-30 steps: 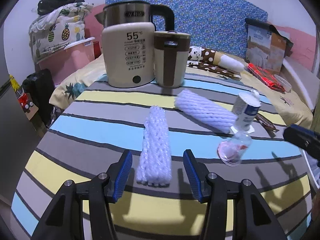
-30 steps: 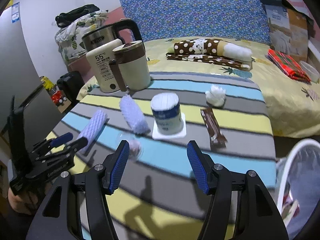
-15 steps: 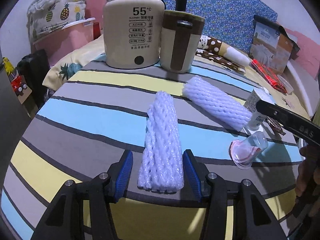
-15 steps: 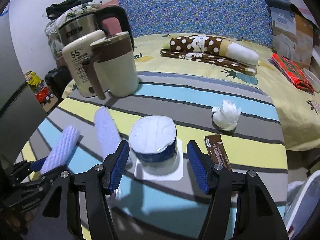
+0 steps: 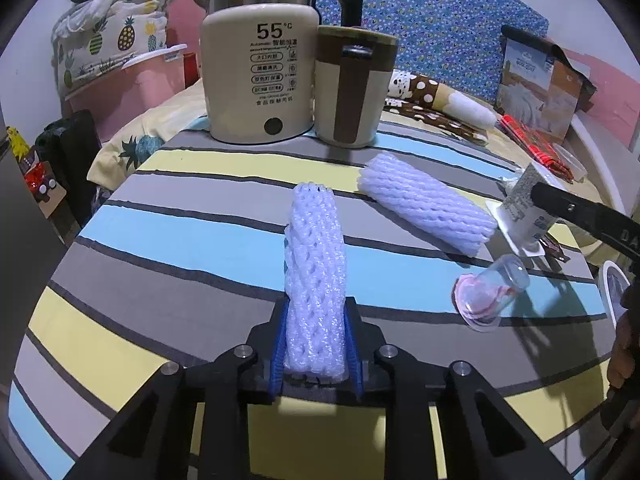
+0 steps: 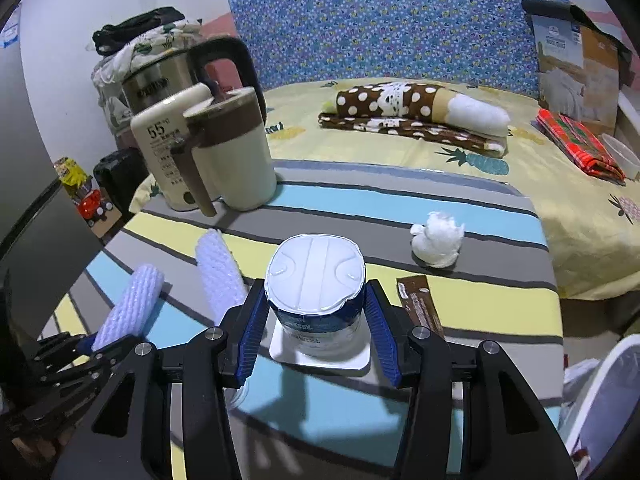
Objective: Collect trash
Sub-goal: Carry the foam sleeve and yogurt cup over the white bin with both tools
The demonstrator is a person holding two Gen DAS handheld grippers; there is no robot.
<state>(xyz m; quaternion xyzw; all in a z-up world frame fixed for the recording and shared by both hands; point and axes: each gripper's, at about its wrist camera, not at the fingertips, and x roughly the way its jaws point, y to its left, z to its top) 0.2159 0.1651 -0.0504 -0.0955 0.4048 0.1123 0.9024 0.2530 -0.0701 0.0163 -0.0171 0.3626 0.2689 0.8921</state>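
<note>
My left gripper is shut on the near end of a white foam net sleeve lying on the striped table. A second foam sleeve lies to its right, and a clear plastic cup lies on its side. My right gripper is shut on an upside-down blue-and-white yogurt cup; its pads press both sides. A crumpled tissue and a brown wrapper lie to the right. Both foam sleeves also show in the right wrist view, the held one and the other.
A cream kettle and a brown-and-cream mug stand at the table's far side. A white bin sits off the table's right edge. A bed with a polka-dot roll lies behind.
My left gripper closed on the foam sleeve. My right gripper moved forward around the yogurt cup and closed on it.
</note>
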